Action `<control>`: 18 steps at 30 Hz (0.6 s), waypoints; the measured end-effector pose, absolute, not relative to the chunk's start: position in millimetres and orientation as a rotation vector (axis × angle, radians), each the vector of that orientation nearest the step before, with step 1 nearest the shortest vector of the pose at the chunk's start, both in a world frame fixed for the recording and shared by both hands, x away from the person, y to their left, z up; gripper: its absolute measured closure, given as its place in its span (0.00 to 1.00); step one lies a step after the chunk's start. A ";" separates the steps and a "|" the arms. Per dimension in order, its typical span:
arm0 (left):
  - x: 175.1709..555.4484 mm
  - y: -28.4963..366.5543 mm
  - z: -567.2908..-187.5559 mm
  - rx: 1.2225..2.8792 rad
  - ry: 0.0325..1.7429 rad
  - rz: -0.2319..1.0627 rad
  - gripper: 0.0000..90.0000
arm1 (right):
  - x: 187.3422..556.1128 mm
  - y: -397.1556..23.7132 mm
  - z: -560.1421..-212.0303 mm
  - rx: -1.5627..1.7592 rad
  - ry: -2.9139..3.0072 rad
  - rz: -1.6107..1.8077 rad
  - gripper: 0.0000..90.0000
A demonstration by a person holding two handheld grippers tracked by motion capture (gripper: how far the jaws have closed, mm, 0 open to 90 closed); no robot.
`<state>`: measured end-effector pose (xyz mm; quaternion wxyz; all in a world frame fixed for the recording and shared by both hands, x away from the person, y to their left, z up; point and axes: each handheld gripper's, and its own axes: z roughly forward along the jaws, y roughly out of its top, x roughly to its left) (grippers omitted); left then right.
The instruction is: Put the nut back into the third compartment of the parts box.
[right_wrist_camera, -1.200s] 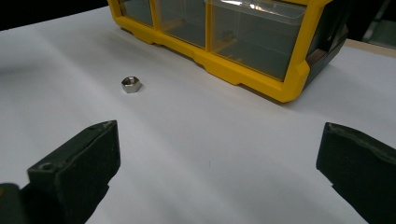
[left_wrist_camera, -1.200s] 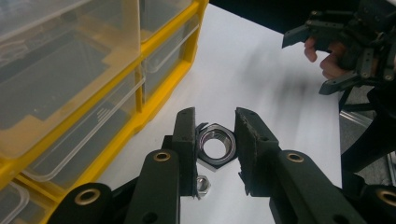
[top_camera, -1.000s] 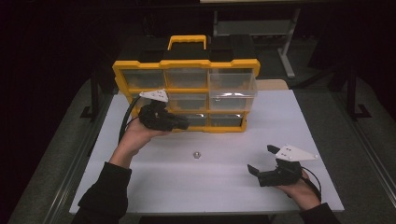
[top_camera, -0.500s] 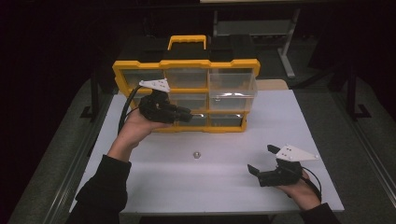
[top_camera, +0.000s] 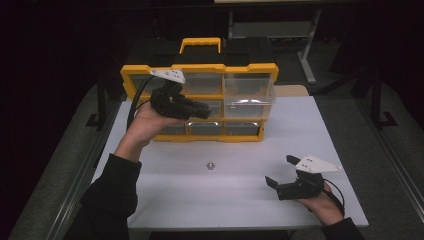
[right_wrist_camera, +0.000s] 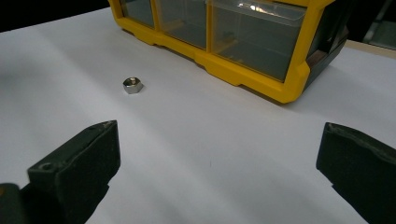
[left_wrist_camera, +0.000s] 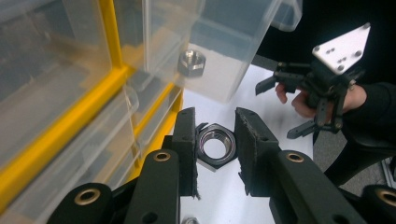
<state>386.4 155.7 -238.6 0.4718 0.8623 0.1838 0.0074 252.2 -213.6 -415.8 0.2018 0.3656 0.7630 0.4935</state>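
gleaming steel hex nut (left_wrist_camera: pixel 214 145), threaded bore

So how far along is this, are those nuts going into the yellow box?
It looks that way. One nut already lies in the pulled-out clear drawer of the yellow organizer. The left gripper holds a second nut just beside that drawer. A third nut lies on the table, and the right gripper rests open nearby.
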 end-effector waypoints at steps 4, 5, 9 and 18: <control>388.9 154.5 -226.3 2.102 0.447 0.020 0.78 | 252.1 -213.4 -416.1 1.017 2.135 1.377 0.00; 389.6 154.4 -223.9 2.103 0.443 0.025 0.78 | 252.2 -213.5 -416.1 1.016 2.135 1.376 0.00; 391.5 153.3 -215.2 2.100 0.441 0.022 0.78 | 252.2 -214.1 -415.8 1.019 2.132 1.376 0.00; 396.2 150.4 -199.3 2.093 0.426 0.021 0.78 | 252.3 -214.2 -416.2 1.013 2.136 1.374 0.00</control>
